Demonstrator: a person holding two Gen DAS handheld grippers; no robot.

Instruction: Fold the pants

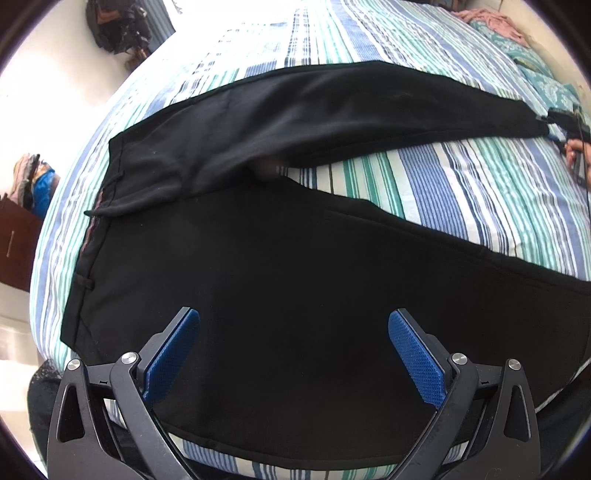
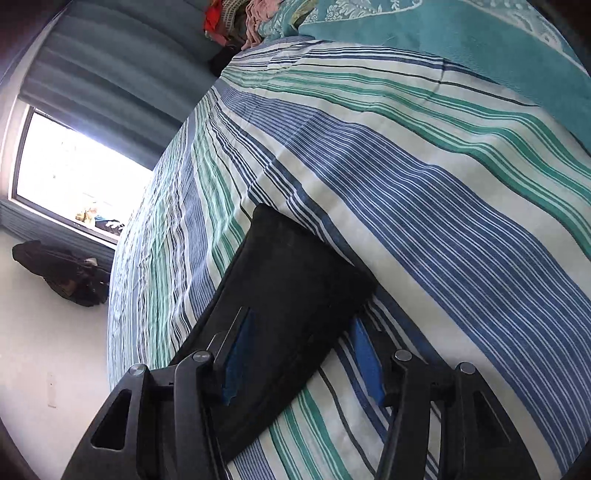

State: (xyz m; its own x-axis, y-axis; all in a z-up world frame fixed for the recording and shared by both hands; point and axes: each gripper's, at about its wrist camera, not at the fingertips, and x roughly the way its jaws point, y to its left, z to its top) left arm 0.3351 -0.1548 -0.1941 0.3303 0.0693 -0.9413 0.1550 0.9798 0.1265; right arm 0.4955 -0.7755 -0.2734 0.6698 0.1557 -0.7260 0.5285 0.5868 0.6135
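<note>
Black pants lie spread on the striped bed, waistband at the left, both legs running right and splayed apart. My left gripper is open and hovers above the near leg's thigh. My right gripper is open, its blue fingers straddling the cuff end of the far leg, low over the bed. In the left wrist view the right gripper shows at the far leg's cuff, far right.
A teal patterned pillow lies at the head of the bed. Clothes are piled beyond it. A dark bag sits on the floor under the window. A brown cabinet stands at the left.
</note>
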